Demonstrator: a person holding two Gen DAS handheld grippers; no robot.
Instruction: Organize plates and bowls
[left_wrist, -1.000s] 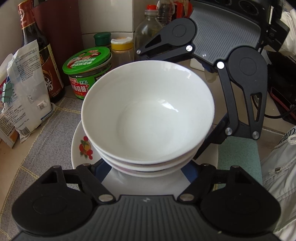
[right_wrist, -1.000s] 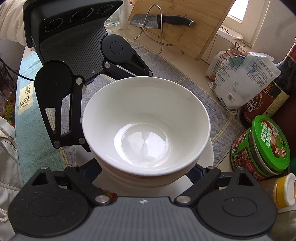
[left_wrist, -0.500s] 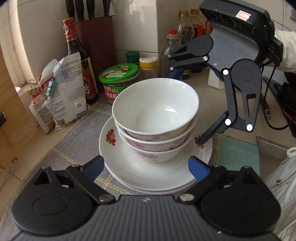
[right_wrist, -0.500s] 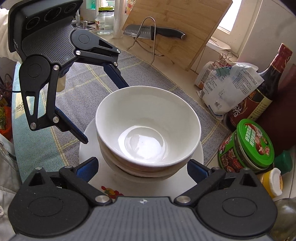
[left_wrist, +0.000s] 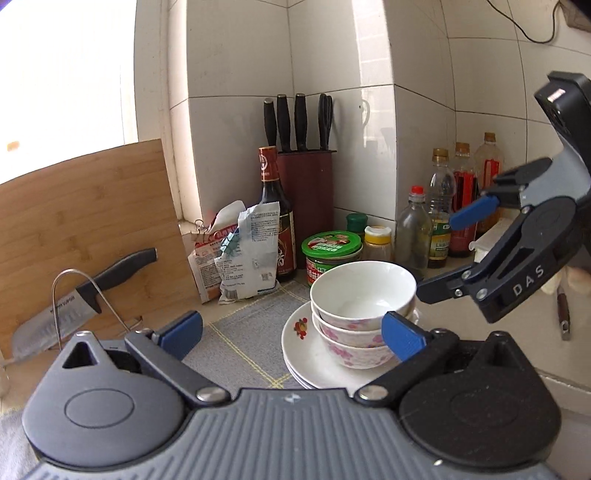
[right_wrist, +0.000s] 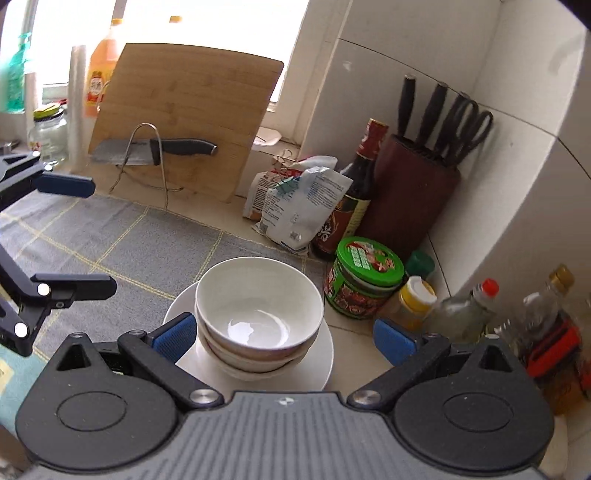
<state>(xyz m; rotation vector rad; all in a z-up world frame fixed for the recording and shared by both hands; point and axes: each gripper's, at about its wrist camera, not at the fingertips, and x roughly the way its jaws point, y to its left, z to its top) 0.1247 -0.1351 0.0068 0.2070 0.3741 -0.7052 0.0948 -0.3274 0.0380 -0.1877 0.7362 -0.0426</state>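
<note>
Three stacked bowls, the top one plain white and the lower two with pink flowers, sit on a stack of white plates with a fruit print. My left gripper is drawn back above and left of the stack, its jaws opening wide with nothing gripped between them. To the right of the bowls my right gripper hangs open and clear of them. In the right wrist view the bowls and plates lie below the open right gripper, and the left gripper is at the left edge.
A grey checked mat covers the counter. A cutting board leans at the left with a knife on a wire rack. A sauce bottle, bags, green-lidded jar, knife block and bottles crowd the corner.
Both grippers have drawn back and up from the bowl stack, and their jaws have spread wider. The bowls stay stacked on the plates.
</note>
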